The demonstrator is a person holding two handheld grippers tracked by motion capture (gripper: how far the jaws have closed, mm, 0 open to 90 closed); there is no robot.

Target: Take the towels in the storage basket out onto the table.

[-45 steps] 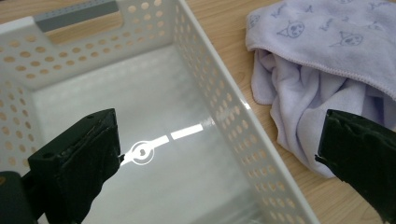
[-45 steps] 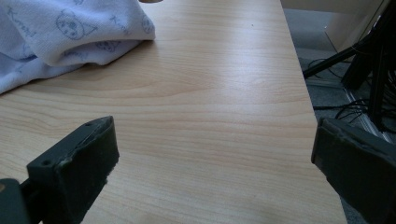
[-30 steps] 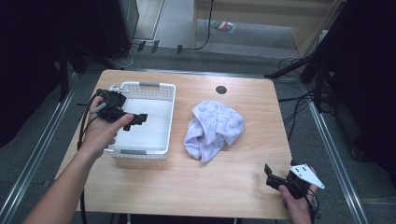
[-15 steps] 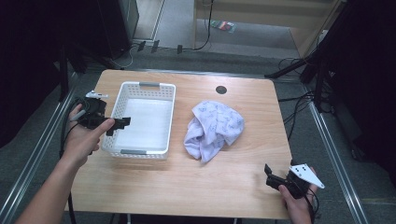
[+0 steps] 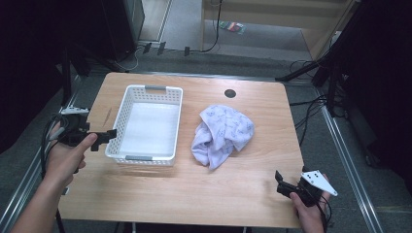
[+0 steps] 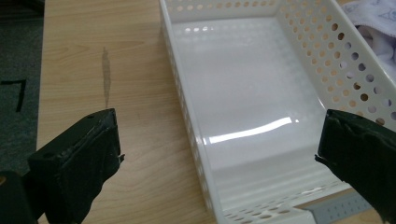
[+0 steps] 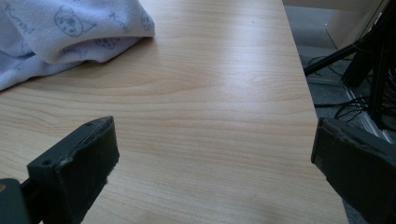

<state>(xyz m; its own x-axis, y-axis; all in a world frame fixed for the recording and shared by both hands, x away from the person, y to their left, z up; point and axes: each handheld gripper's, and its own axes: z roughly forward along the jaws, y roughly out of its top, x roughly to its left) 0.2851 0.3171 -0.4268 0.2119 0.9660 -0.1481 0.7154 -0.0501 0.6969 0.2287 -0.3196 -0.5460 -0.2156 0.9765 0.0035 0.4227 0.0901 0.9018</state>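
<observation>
High view: the wooden worktop (image 5: 243, 184) is the largest thing here, and on it sits a white perforated plastic basket (image 5: 145, 158), empty, just ahead of the left tongs (image 5: 108, 137), which hang released with their jaws spread wide off the basket's near-left corner; in the left gripper view the basket's side wall (image 6: 187, 121) runs up between the two jaws. Beyond the basket from those tongs, and well ahead and to the left of the right tongs (image 5: 282, 182), lies a crumpled pale lilac printed cloth (image 5: 221, 133), heaped in soft folds on the bare wood, touching nothing else. The right tongs rest low at the worktop's near-right corner, likewise released, gaping and holding nothing; the right gripper view shows the cloth's nearest fold (image 7: 70, 32) lying ahead of the left-hand jaw. The cloth looks light, limp and not slippery, so it should bunch and drape rather than keep any shape; a raised ridge of the heap near its top seems the best place to pinch, since a flat edge would likely slide away. The basket looks light and stiff, best taken at its rim.
</observation>
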